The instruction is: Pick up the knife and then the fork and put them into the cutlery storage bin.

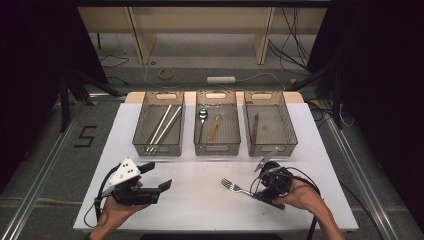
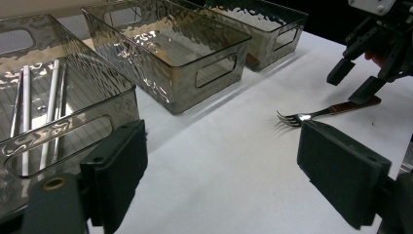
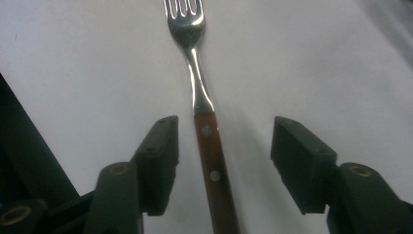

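Item: fork (image 3: 207,136), lying flat on the white table (image 1: 200,200) in front of the three bins, tines toward my left, wooden handle running straight back between the jaws of my right gripper (image 3: 224,163), along my line of reach. Those jaws stand partly open on either side of the handle, gaps showing, gripping nothing. My left gripper (image 1: 159,176), wide open and empty, sits well apart from it.

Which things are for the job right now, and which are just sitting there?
For the job: fork; right gripper, jaws open either side of its handle.

Just sitting: left gripper, chopsticks, spoon, three bins, power strip.
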The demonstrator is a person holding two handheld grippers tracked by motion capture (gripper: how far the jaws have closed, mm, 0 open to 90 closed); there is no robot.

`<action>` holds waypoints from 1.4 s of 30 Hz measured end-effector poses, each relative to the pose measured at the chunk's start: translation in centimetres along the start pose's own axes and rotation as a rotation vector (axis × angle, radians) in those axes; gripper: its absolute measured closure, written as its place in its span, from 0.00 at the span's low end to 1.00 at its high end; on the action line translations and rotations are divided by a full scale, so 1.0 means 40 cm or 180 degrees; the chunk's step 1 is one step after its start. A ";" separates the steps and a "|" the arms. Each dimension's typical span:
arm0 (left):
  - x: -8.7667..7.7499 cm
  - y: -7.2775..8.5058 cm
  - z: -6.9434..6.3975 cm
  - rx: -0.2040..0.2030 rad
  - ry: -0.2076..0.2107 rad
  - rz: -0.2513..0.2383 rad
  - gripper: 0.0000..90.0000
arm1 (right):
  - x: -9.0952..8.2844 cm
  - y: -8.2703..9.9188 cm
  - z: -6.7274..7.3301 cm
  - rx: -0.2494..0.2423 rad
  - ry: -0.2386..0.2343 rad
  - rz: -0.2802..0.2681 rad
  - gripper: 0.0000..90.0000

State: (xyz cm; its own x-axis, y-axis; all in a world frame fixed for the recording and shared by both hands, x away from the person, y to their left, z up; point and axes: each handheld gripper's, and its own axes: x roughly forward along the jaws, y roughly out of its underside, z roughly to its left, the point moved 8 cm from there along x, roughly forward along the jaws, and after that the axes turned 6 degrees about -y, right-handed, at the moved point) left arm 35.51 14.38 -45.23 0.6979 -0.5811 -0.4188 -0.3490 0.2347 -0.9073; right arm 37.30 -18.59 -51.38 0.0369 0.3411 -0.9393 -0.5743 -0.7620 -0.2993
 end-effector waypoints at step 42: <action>0.001 0.002 -0.004 0.0040 -0.0003 0.0023 0.20 | 0.047 0.033 0.014 -0.0235 0.0165 0.0362 0.83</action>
State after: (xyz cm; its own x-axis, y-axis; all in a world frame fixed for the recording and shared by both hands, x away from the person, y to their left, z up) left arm 35.41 14.24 -45.32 0.6959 -0.5786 -0.4254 -0.3461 0.2488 -0.9046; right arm 36.16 -18.65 -53.44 0.0183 0.2227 -0.9747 -0.5156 -0.8332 -0.2001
